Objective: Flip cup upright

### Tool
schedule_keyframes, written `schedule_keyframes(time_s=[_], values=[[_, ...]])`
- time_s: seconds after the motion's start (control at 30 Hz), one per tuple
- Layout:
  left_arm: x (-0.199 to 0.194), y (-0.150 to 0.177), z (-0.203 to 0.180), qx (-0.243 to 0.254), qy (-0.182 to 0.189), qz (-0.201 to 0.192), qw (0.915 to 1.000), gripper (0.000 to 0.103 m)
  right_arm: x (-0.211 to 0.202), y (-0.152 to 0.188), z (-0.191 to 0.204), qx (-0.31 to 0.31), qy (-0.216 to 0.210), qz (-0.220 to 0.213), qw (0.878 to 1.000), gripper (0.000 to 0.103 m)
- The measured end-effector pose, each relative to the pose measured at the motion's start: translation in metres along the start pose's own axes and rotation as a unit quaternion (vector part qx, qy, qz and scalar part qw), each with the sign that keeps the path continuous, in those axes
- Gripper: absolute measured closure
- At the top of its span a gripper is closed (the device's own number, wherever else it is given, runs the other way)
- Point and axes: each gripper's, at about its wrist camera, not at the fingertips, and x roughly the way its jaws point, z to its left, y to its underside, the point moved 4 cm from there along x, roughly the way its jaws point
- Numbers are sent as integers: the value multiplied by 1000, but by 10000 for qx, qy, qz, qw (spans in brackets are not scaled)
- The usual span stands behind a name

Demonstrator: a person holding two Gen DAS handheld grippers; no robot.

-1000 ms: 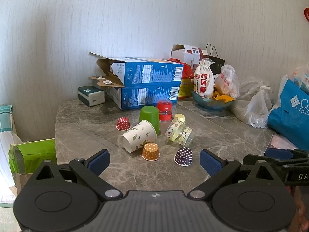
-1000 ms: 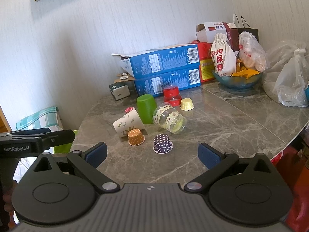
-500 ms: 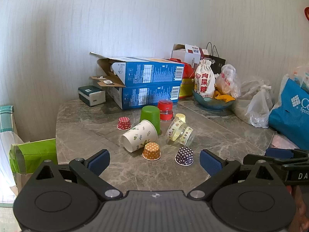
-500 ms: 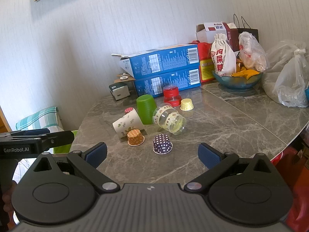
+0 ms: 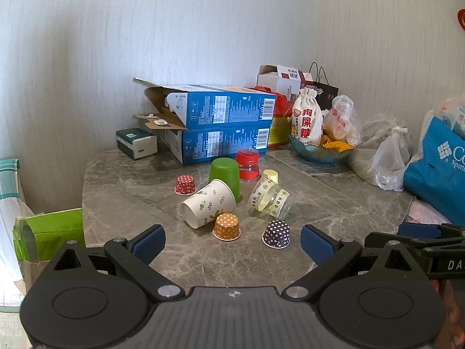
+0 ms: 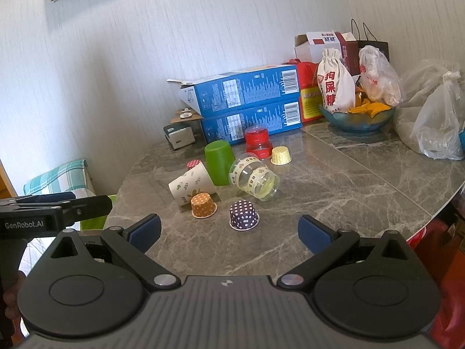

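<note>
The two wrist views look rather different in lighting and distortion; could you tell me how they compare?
Left wrist view: dimmer, bluish cast, strong fisheye bending of the wall, dark corner vignette; cups such as the green cup stay sharp. Right wrist view: brighter and warmer, with window glare on the marble table and highlights on the clear plastic cup; same barrel distortion.

Polished grey marble-look table (image 6: 334,192), glossy with pale veins. White paper cup (image 5: 207,203) printed with leaves, matt. Smooth green plastic cup (image 6: 218,163). Clear glossy plastic cup (image 6: 253,178) (banded with printed tape). Pleated paper baking cups, dotted orange (image 5: 226,226) and purple (image 6: 243,215). Printed blue cardboard boxes (image 5: 215,126), slightly sheened. White cloth drawstring pouch (image 6: 334,88). Thin crinkled plastic bags (image 6: 438,122). Finely ribbed, matt wallpaper (image 5: 145,29).
</note>
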Motion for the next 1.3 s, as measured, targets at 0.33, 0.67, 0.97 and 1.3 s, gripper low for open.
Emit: schedule_keyframes(time_s=[0.33,0.67,0.97,1.3], values=[[2,1,1,-13,18,18,10000,3,2,1,-2,31,2,16,10000,2],[15,2,6,-53,27,47,10000,3,16,-2,-7,128,51,50,9999,2],[42,-2,38,-223,95,74,9997,3,109,-74,-2,-447,355,-155,9983,2],[78,-11,86,-440,-199,204,9986,3,329,-187,-28,-603,754,1924,9765,13]])
